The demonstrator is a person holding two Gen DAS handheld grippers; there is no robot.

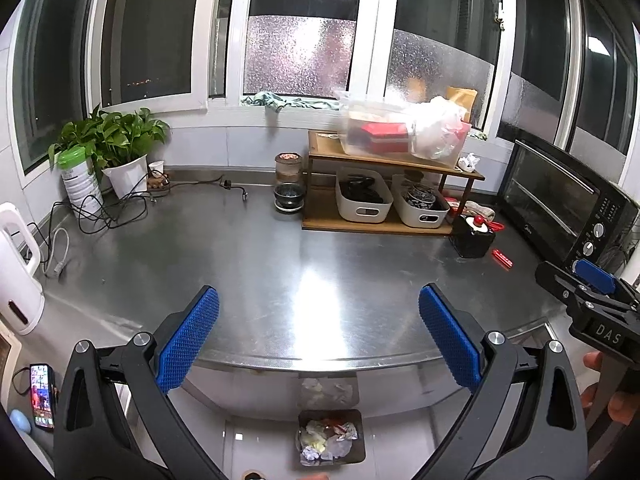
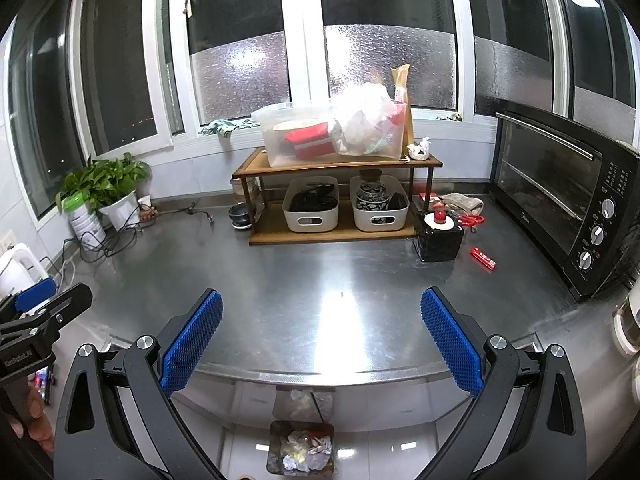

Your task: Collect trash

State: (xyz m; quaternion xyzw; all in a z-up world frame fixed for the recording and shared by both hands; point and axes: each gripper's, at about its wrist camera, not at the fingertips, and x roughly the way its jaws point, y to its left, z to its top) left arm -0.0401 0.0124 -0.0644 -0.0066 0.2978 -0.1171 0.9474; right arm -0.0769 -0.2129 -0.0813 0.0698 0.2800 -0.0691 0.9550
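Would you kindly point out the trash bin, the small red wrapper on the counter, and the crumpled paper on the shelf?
trash bin [image 1: 359,416]: left wrist view, on its right rim.
red wrapper [image 2: 483,258]: right wrist view, on its middle.
crumpled paper [image 2: 420,149]: right wrist view, on its middle.

Left gripper [image 1: 319,336]: fingers [image 1: 188,340] spread wide apart, blue ribbed pads facing inward, nothing between them. Right gripper [image 2: 321,336]: fingers [image 2: 192,340] equally spread, nothing held. Both units are level and point forward, side by side. A bare hand [image 1: 608,396] grips the right unit's handle.
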